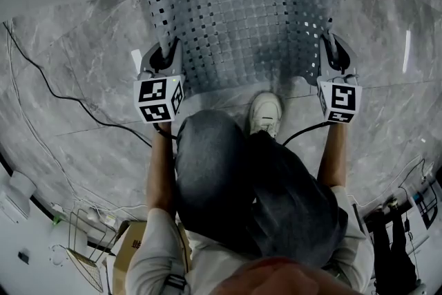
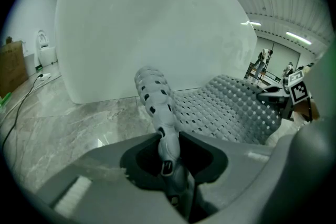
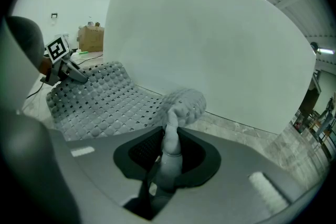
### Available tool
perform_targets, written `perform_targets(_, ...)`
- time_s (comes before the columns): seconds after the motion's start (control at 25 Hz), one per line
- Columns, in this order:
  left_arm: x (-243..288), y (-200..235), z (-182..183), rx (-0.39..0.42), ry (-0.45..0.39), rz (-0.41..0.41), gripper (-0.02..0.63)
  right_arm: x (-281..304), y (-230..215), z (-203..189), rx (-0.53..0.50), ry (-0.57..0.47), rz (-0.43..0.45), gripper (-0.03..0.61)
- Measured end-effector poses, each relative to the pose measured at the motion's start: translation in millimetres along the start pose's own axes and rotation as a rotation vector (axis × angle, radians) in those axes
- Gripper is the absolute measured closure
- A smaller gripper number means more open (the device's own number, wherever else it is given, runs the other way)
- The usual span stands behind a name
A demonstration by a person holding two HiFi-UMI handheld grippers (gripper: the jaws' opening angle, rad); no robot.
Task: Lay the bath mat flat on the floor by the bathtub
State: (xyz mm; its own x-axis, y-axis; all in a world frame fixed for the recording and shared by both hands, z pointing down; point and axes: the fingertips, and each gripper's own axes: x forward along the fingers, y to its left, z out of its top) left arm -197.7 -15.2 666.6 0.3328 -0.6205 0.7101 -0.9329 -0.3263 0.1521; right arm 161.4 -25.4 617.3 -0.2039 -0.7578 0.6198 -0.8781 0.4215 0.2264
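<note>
left tongs (image 2: 168,150): clamped on the near left corner of the bath mat (image 1: 248,17); in the left gripper view the mat's edge is pinched between the two jaws and stands up out of them in a curled, perforated strip.
right tongs (image 3: 169,153): clamped on the near right corner of the same mat; in the right gripper view a folded bit of the edge sits squeezed between the jaws and bunches up just past them.
marker cubes: one on each of the tongs, left cube (image 1: 159,99) at centre left of the head view, right cube (image 1: 340,100) at centre right.
bath mat: grey, bumpy, full of small square holes; stretched between the two tongs in the upper middle of the head view, near edge lifted and sagging in the middle, the rest running away toward the top of the frame.
bathtub (image 2: 152,23): large white wall filling the upper part of both gripper views, just behind the mat's far side.
floor (image 1: 83,45): grey veined marble under and around the mat.
shoe (image 1: 266,112): white, at the centre of the head view, touching or just beside the mat's near edge.
cable (image 1: 48,90): black, curving across the floor at the left.
cardboard box (image 1: 131,245): lower left of the head view.
</note>
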Motion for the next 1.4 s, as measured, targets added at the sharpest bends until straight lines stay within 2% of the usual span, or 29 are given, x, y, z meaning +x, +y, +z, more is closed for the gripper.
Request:
perform_targets(0.28, 3, 2, -3, 0.001, 0.008, 0.001, 0.515, 7, -6, -7, -0.033, 0.03, -0.047, 0.471)
perform_targets(0.68, 1, 0, -2, 0.004, 0.007, 0.004, 0.505, 20, -25, -28, -0.109, 0.123, -0.114, 0.383)
perform_targets(1.0, 1, 0, -1, 0.004, -0.003, -0.001, 0.503, 12, -14, -18, -0.16, 0.092, -0.1, 0.327)
perform_targets(1.16, 0, 1, -1, 0.002, -0.01, -0.005, 0.499, 6, -4, 1, -0.173, 0.007, -0.095, 0.327)
perform_targets(1.4, -2, 1, 1, 0.001, -0.022, -0.004, 0.489, 6, 9, 4, -0.172, -0.003, -0.062, 0.327)
